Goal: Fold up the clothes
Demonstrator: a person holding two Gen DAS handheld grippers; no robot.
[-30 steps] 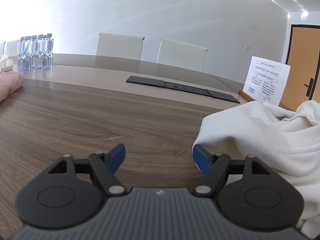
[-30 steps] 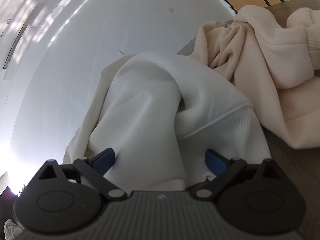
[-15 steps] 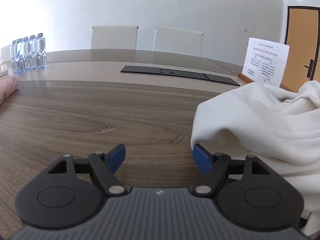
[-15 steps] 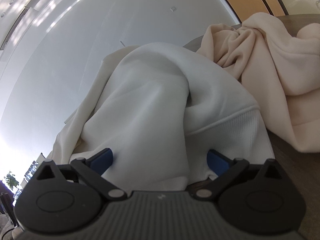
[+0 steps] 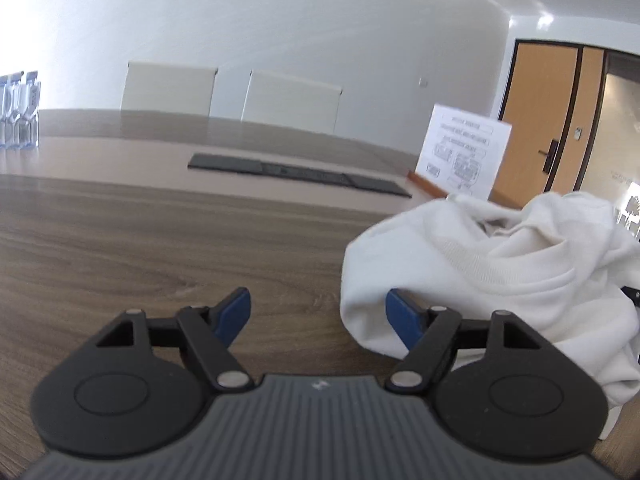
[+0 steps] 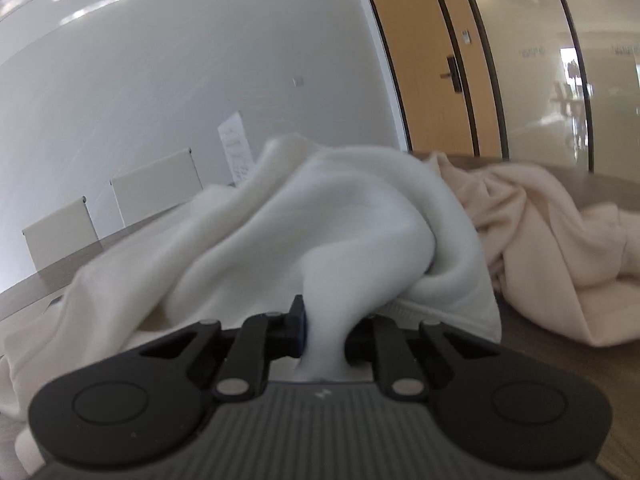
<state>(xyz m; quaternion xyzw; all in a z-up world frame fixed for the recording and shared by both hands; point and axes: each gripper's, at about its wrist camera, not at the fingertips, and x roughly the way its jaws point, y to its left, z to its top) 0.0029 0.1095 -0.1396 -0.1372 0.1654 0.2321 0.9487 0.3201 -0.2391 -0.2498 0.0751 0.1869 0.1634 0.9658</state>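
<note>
Sprawling across the worktop (image 5: 120,240) at lower right of the left view, the white sweatshirt (image 5: 500,272) looks soft, thick and limp, so gripping its ribbed hem should hold best. Right tool (image 6: 324,330) is closing, pinching a bunched fold; left tool (image 5: 318,312) gapes unladen beside it.

White sweatshirt (image 6: 352,216), pale peach garment (image 6: 552,240), brown wood-grain table (image 5: 120,248), orange door (image 6: 420,60), blue claw pads (image 5: 234,312)
</note>
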